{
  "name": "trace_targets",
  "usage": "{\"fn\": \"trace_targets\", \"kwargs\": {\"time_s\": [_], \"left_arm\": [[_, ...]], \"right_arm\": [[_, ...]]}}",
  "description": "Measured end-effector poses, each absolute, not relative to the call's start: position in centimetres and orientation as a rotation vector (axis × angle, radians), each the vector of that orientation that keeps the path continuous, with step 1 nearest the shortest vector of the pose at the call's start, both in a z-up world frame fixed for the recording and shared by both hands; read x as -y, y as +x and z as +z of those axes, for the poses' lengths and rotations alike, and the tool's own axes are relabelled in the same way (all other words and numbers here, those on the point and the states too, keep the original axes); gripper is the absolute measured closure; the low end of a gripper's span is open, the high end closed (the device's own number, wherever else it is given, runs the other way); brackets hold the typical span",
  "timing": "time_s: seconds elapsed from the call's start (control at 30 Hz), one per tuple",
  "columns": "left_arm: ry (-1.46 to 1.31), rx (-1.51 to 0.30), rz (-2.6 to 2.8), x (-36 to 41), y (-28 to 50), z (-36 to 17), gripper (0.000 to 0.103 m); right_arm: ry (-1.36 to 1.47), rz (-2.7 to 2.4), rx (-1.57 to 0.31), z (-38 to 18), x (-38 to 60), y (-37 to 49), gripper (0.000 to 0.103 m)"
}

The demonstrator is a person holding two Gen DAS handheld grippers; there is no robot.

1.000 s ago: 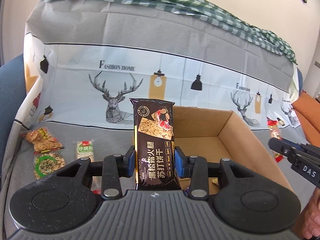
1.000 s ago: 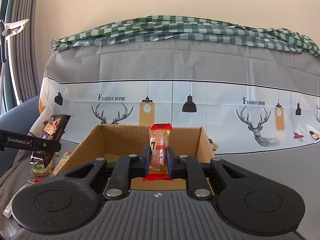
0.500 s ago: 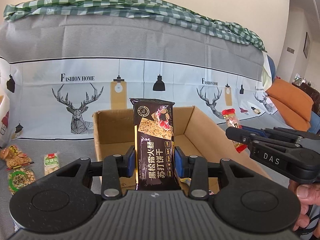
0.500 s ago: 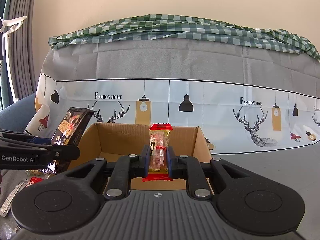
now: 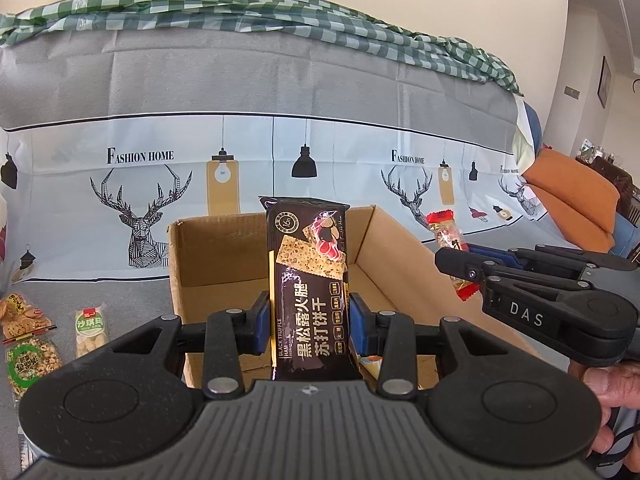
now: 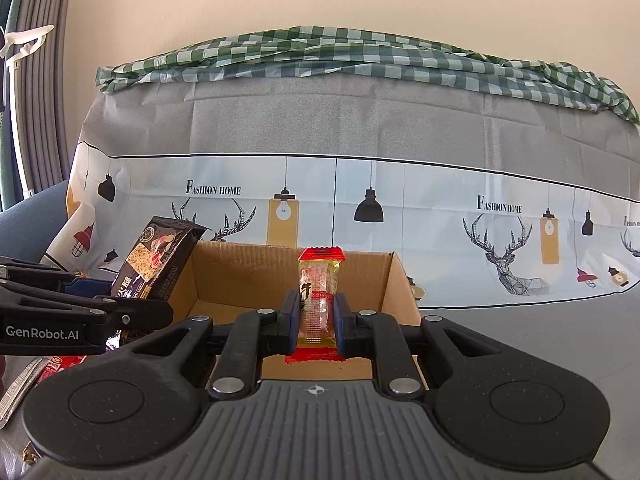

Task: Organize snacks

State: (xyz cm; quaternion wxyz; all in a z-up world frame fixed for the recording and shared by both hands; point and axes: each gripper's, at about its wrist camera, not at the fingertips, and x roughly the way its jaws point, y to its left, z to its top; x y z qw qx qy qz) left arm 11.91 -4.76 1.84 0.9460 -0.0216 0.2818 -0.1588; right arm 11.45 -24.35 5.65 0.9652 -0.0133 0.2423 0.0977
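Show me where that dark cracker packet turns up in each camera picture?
Left wrist view: dark cracker packet at centre, upright, clamped in the left gripper.
Right wrist view: same packet at the left edge, tilted.
Shared landmark: the open cardboard box behind it.

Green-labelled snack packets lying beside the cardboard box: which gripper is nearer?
Left. The left gripper, holding the dark cracker pack, is next to the green-labelled packets; the right gripper is across the brown cardboard box.
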Motion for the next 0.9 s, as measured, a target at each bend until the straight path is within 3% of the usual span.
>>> {"fn": "trace_targets", "kwargs": {"time_s": [0.9], "left_arm": [[-0.048,-0.568,-0.332,5.34,11.75,1.99,0.061]], "right_arm": [[-0.041,0.199,-0.485,5.51,24.44,11.41,0.085]]}}
